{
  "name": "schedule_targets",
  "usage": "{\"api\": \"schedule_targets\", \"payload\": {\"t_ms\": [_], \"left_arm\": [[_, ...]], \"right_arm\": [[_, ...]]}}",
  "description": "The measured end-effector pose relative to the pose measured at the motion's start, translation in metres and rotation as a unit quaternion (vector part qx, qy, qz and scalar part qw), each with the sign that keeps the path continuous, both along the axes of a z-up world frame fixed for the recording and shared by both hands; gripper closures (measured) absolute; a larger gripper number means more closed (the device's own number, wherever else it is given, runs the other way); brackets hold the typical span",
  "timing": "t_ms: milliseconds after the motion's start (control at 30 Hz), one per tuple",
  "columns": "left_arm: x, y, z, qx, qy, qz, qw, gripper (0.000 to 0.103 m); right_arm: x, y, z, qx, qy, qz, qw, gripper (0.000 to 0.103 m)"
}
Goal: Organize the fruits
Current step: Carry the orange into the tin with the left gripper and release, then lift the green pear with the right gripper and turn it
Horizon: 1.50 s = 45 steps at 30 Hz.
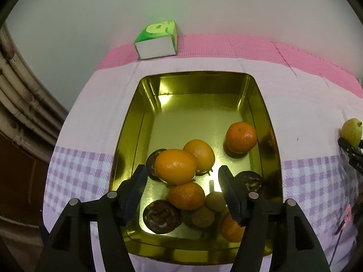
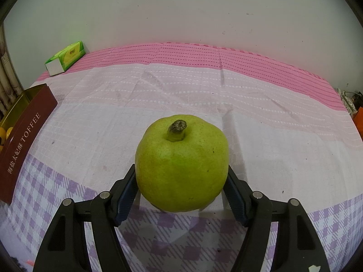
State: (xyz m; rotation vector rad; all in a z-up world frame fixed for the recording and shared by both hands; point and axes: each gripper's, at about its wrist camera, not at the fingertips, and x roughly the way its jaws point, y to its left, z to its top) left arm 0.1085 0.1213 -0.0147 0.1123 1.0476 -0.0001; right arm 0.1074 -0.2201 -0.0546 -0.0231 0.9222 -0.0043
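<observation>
A gold tin tray holds several oranges, such as one near the front and one at the right, plus dark round fruits and small brown ones. My left gripper is open and empty, hovering over the tray's near end. My right gripper is shut on a green pear, held above the cloth. The pear also shows at the right edge of the left wrist view. The tray's maroon side marked TOFFEE is at the far left of the right wrist view.
A green tissue box stands at the table's far edge by the wall; it also shows in the right wrist view. A pink and purple checked cloth covers the table. Wooden furniture is at left.
</observation>
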Motion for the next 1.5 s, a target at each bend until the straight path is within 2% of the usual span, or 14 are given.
{"api": "schedule_targets", "payload": {"t_ms": [100,233,967,1133,1500], "left_arm": [[-0.001,0.003,0.005,-0.013,-0.002,0.005,0.9999,0.031],[-0.005,0.003,0.01,-0.007,-0.009,0.01,0.9999,0.026],[-0.035,0.028,0.028,-0.005,-0.01,0.025,0.9996,0.026],[-0.043,0.04,0.034,-0.007,-0.016,0.039,0.9991,0.018],[-0.049,0.062,0.028,-0.017,-0.009,0.081,0.9965,0.017]], "right_arm": [[0.0,0.0,-0.001,0.0,0.0,-0.004,1.0,0.036],[0.002,0.0,0.0,0.0,0.003,-0.01,1.0,0.04],[0.01,0.005,0.002,-0.002,0.014,-0.024,1.0,0.041],[0.012,0.006,0.002,-0.002,0.014,-0.026,1.0,0.041],[0.012,0.009,0.002,-0.002,0.019,-0.038,0.999,0.041]]}}
